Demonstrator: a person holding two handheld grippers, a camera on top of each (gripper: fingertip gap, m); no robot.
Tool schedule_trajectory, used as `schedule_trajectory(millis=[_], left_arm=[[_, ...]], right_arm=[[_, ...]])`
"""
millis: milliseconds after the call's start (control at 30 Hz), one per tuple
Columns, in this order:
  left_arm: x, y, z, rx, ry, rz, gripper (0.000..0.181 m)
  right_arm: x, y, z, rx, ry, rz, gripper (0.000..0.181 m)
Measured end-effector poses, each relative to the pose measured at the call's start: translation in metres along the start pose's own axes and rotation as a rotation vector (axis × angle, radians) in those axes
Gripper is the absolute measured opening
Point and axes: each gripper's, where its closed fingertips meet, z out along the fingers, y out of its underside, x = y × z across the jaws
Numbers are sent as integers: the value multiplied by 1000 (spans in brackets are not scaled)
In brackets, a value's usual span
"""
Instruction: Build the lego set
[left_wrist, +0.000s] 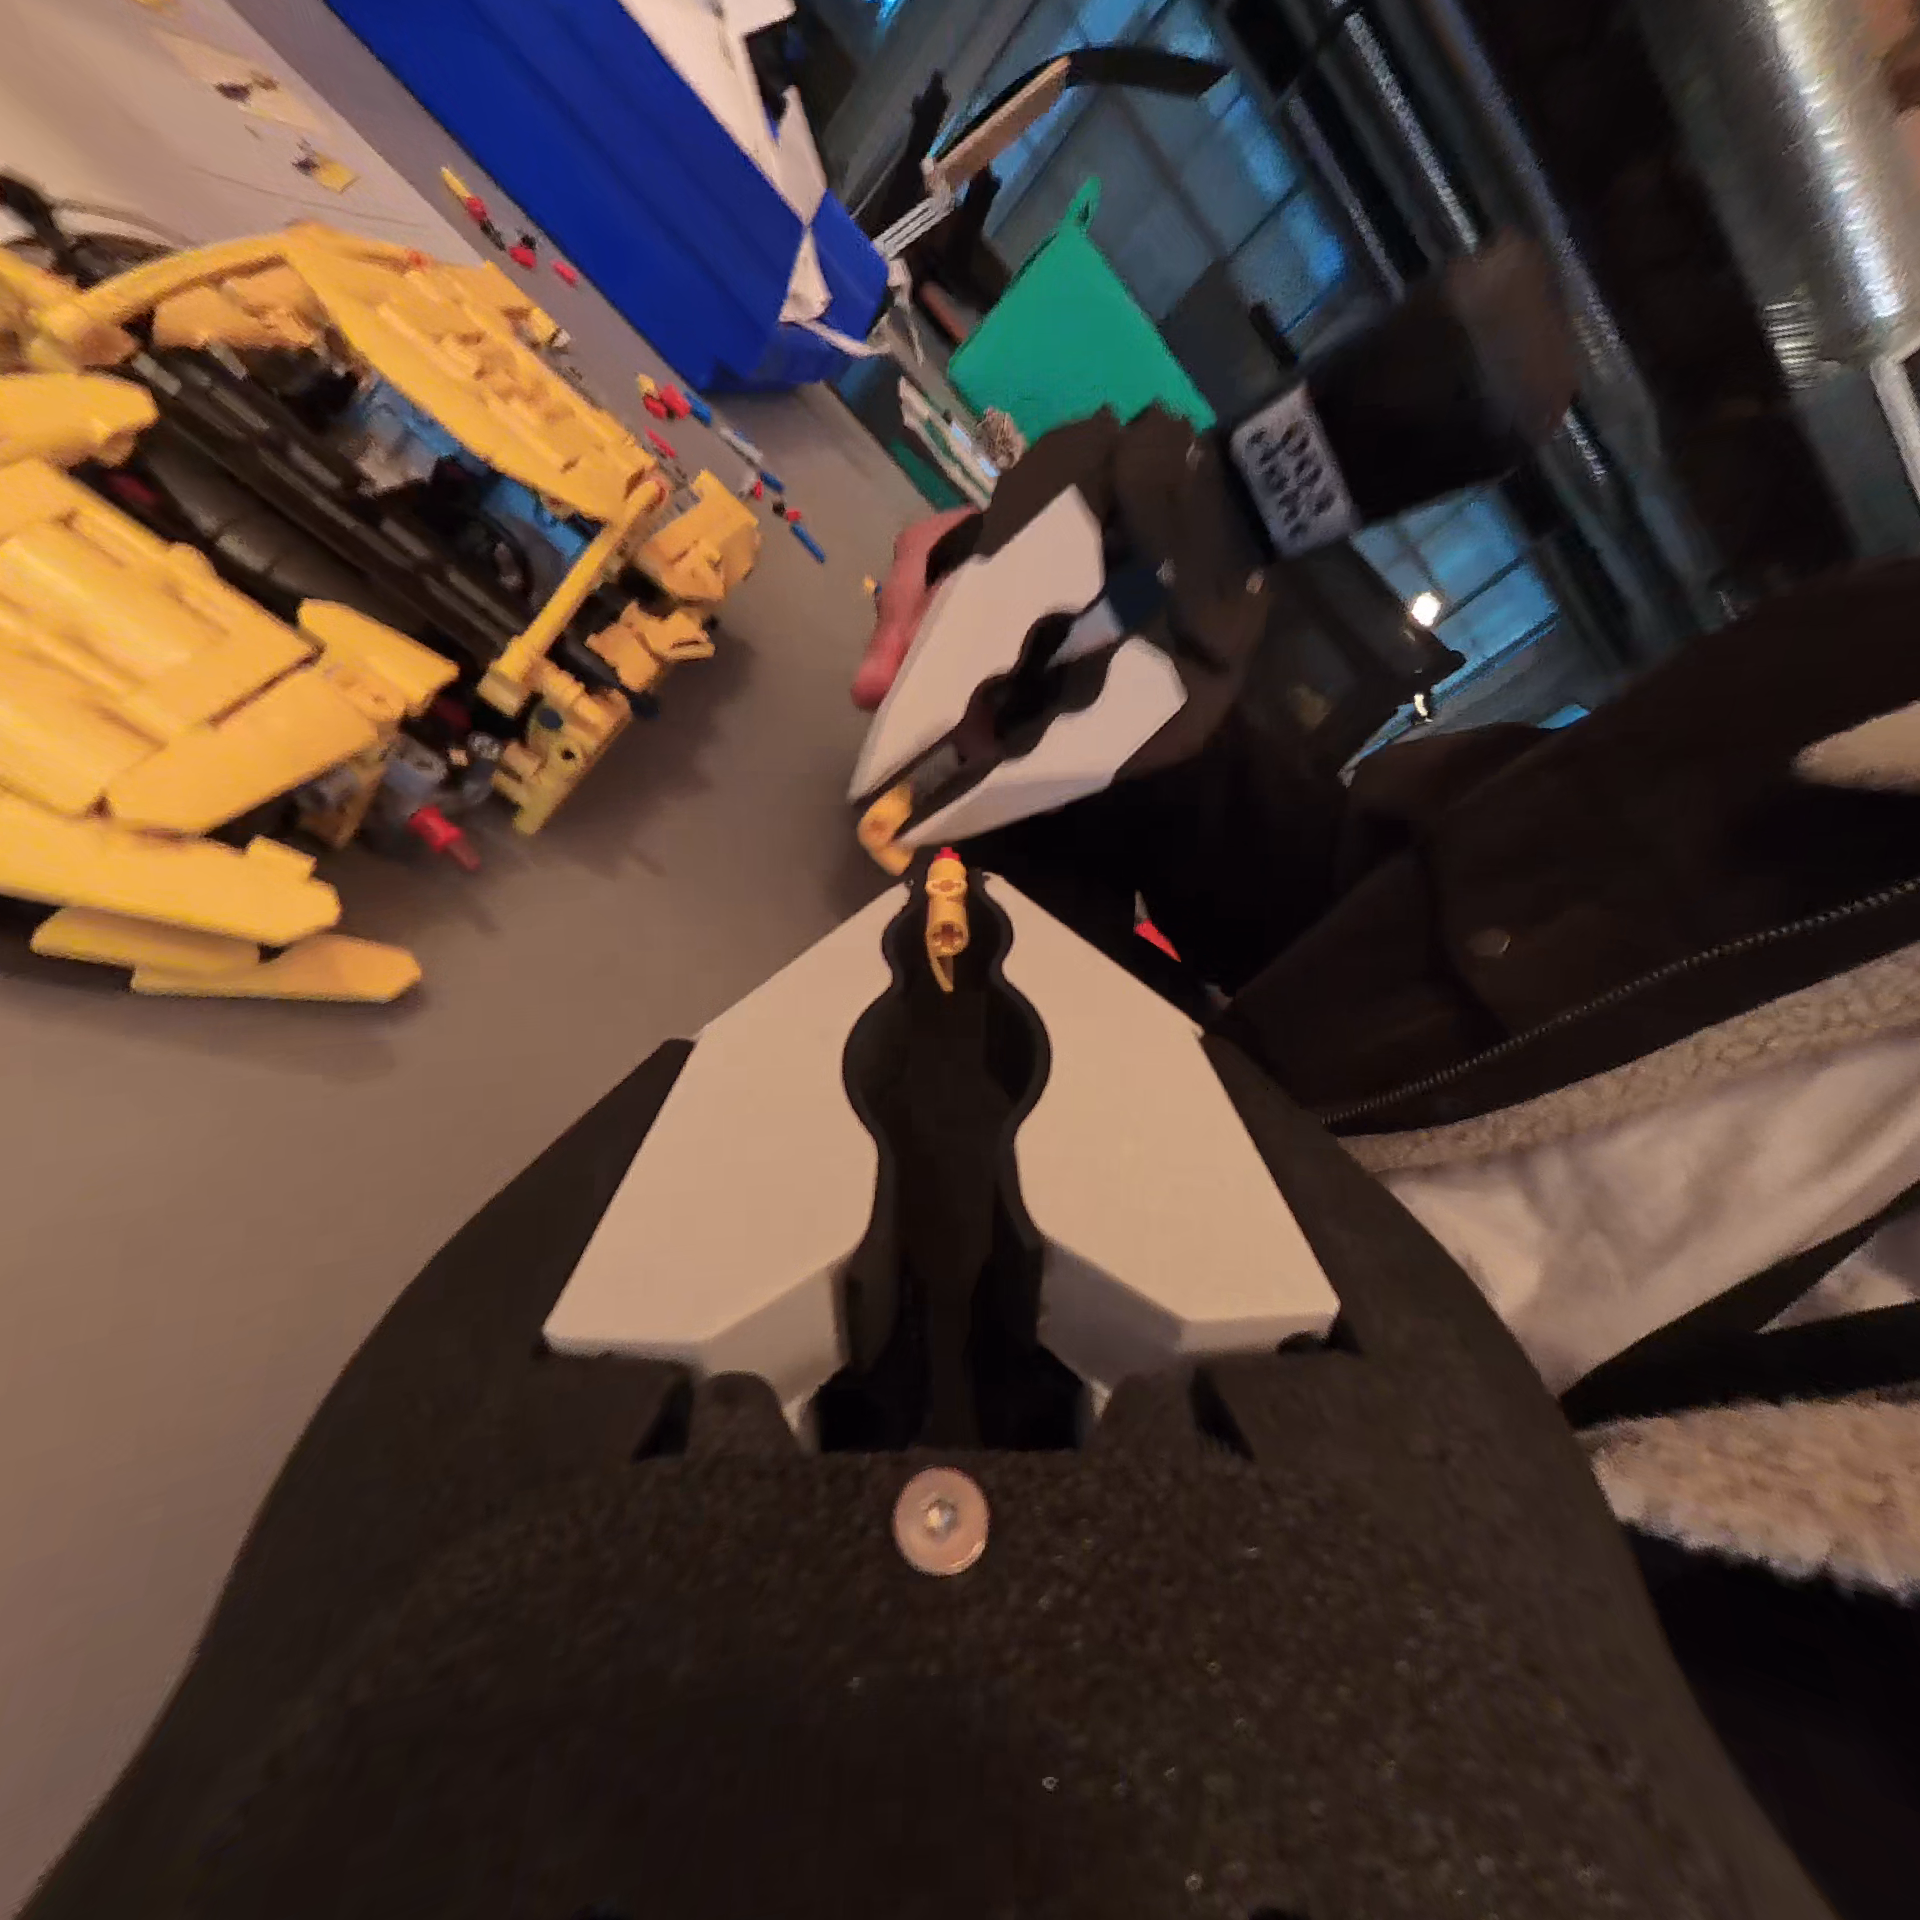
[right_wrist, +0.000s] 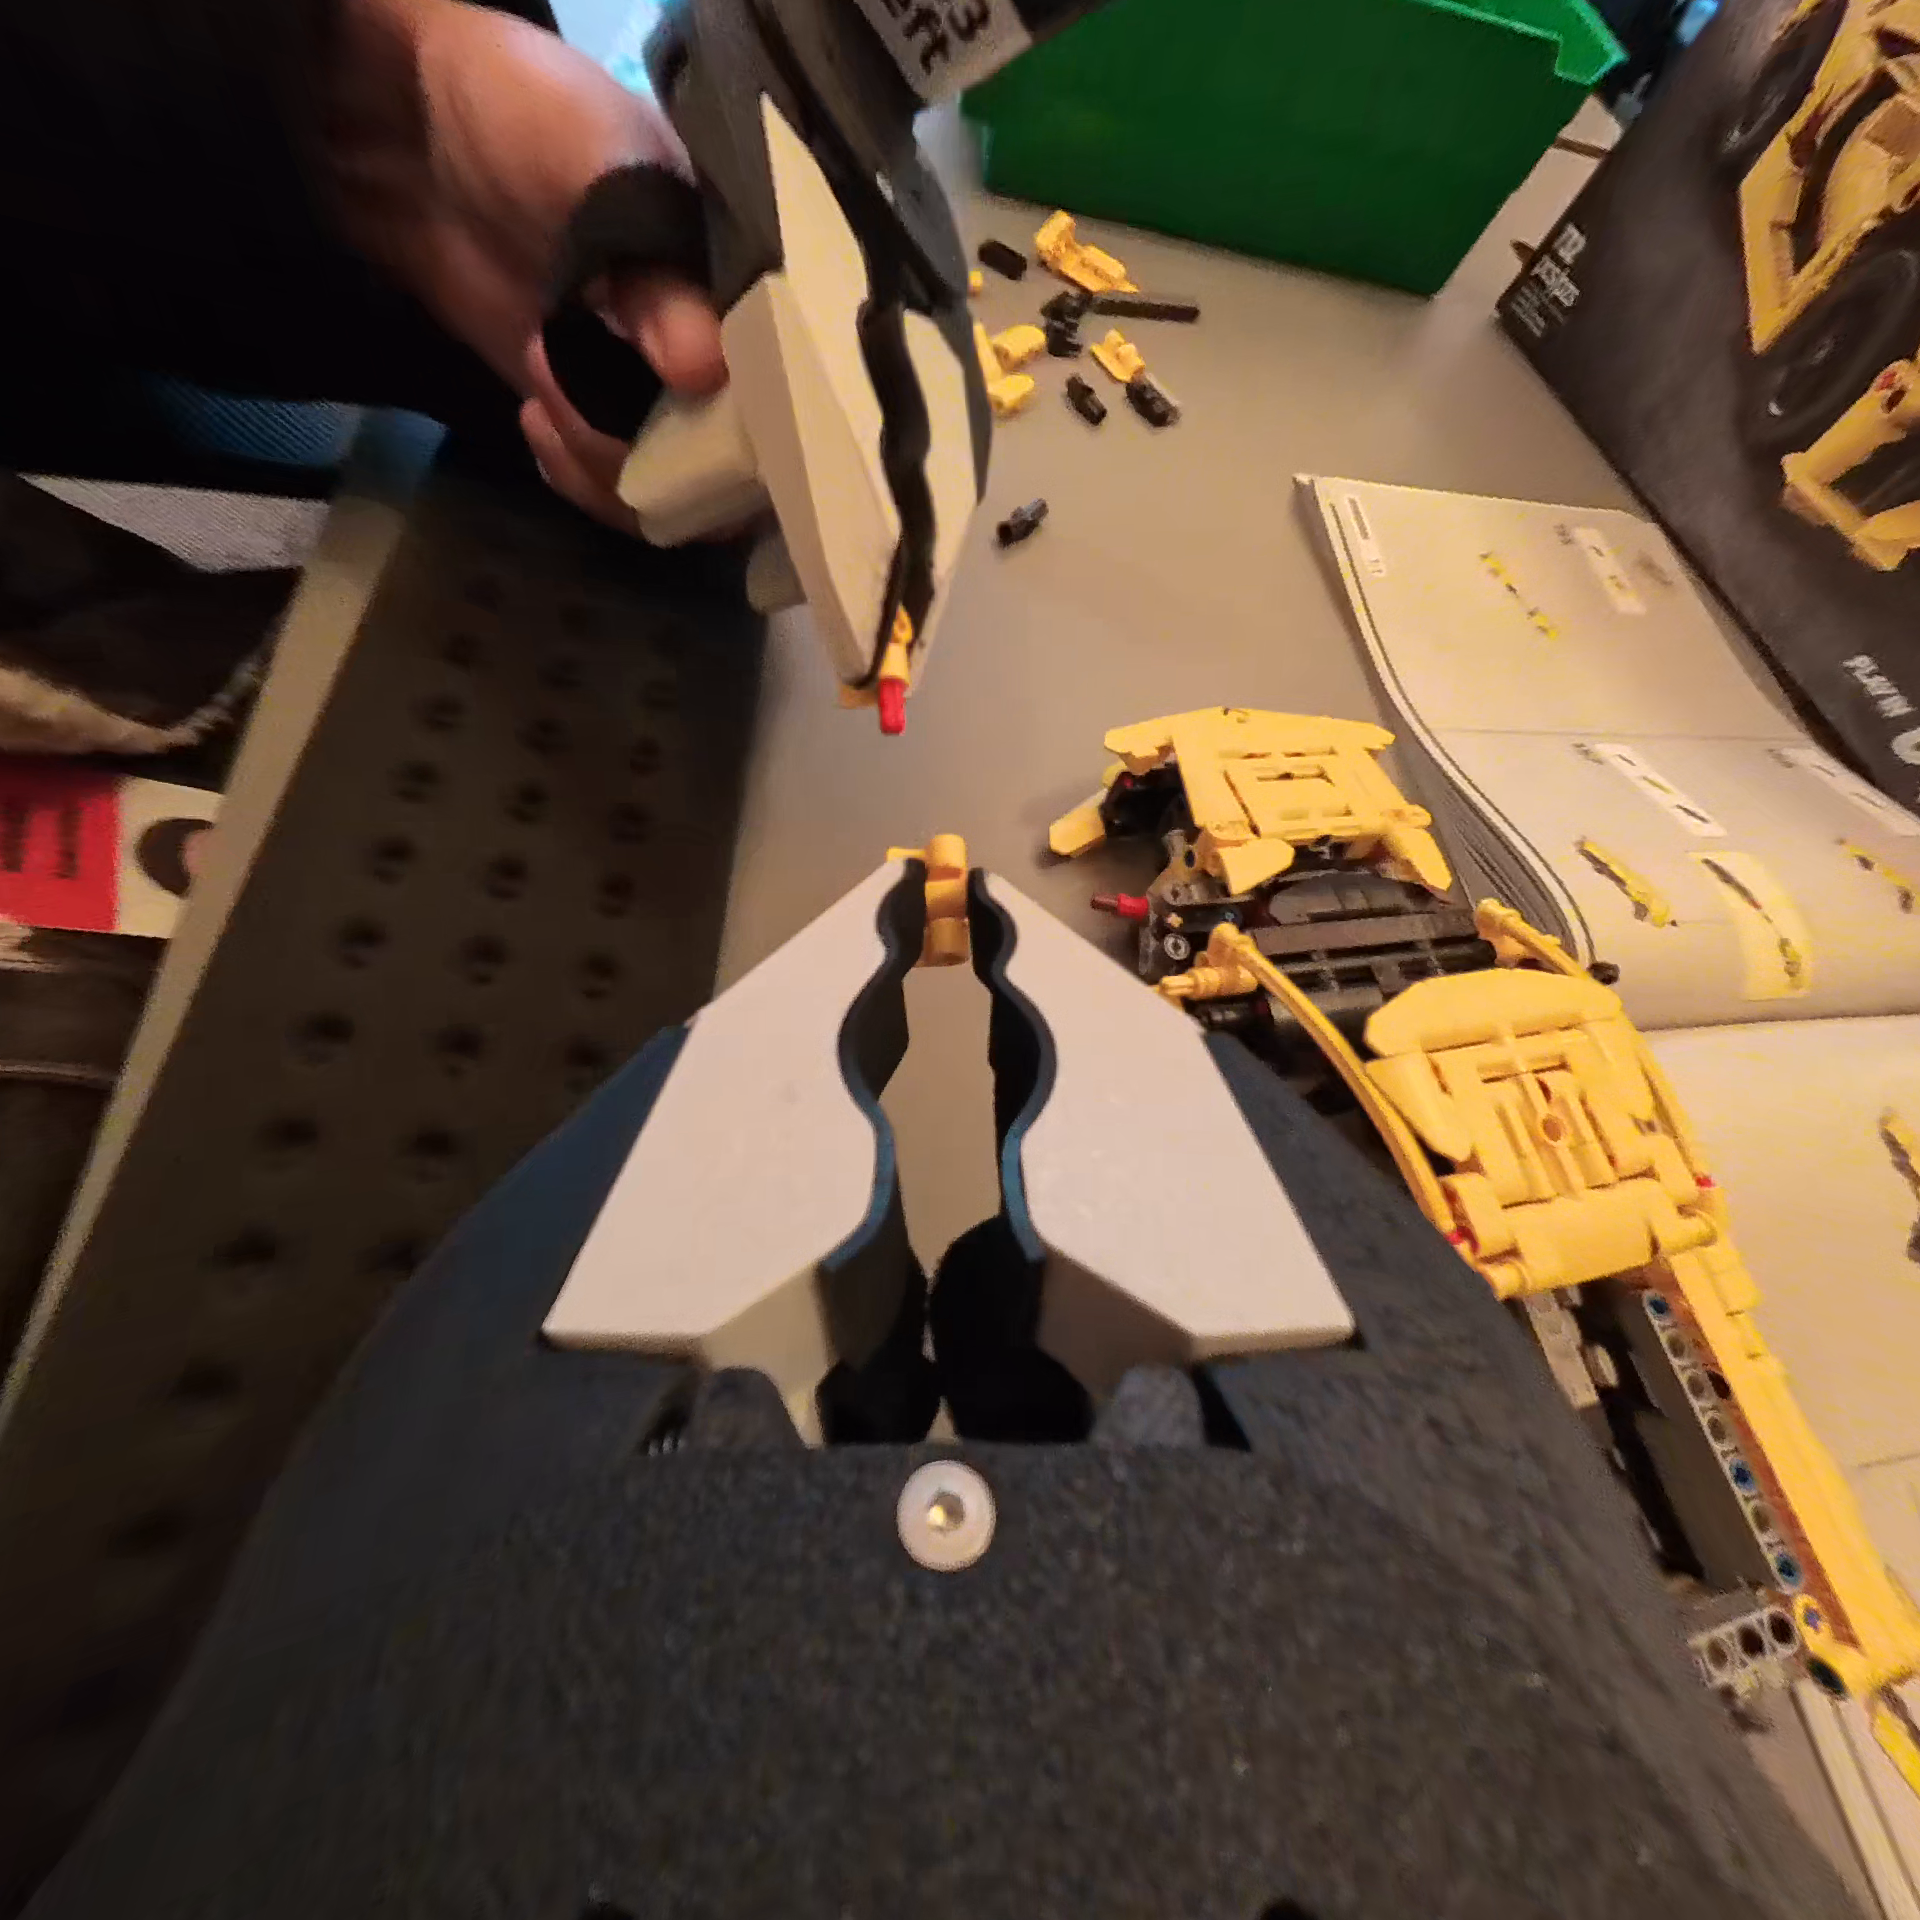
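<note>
My left gripper (left_wrist: 948, 894) is shut on a small yellow connector (left_wrist: 945, 920) with a red pin tip; it also shows in the right wrist view (right_wrist: 891, 681), held above the table. My right gripper (right_wrist: 943, 883) is shut on a small yellow lego piece (right_wrist: 943, 899); it shows in the left wrist view (left_wrist: 899, 821) just beyond my left fingertips, with its yellow piece (left_wrist: 885, 831) sticking out. The two held pieces are close but apart. The partly built yellow lego car (left_wrist: 312, 582) lies on the grey table, right of my right gripper (right_wrist: 1455, 1039).
An open instruction booklet (right_wrist: 1558, 644) and the set's dark box (right_wrist: 1766, 312) lie at right. A green bin (right_wrist: 1278, 114) stands at the back. Loose yellow and black pieces (right_wrist: 1081, 332) are scattered near it. A blue bin (left_wrist: 623, 156) and small loose pieces (left_wrist: 675, 400) sit beyond the car. The tips of both grippers are at nearly the same place.
</note>
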Motion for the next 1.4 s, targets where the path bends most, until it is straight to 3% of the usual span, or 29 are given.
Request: schedule_trajectory(millis=[133, 800, 1133, 1400], left_arm=[[-5, 2, 4, -23, -5, -3, 6], [-8, 6, 7, -41, 19, -90, 7], [-2, 2, 5, -12, 67, -114, 6], [-19, 13, 13, -82, -108, -38, 6]], right_arm=[[-10, -10, 0, 63, -59, 27, 8], [-9, -11, 4, 53, 58, -190, 8], [-10, -18, 4, 111, 49, -121, 7], [-9, 4, 13, -56, 87, -162, 6]])
